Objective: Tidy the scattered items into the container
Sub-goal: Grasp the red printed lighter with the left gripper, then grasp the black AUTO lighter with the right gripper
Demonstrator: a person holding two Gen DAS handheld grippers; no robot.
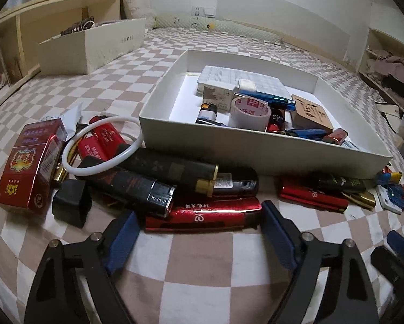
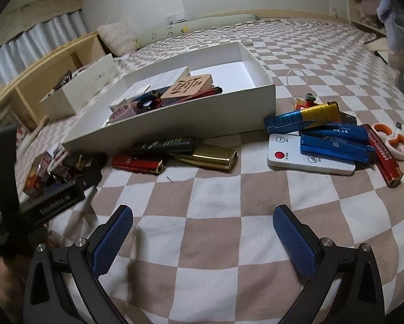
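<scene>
hidden: my left gripper (image 1: 198, 222) pads' contact with the red lighter (image 1: 202, 214), cannot tell | cut off: scissors (image 2: 393, 141) blades under the pile; my right gripper (image 1: 396, 259) at frame edge | unreadable: print on white box (image 1: 256, 145) contents

"GenRobot.AI" stands in white letters on the black bar (image 2: 57, 204) of the left claw's body; other labels are unreadable.
</scene>
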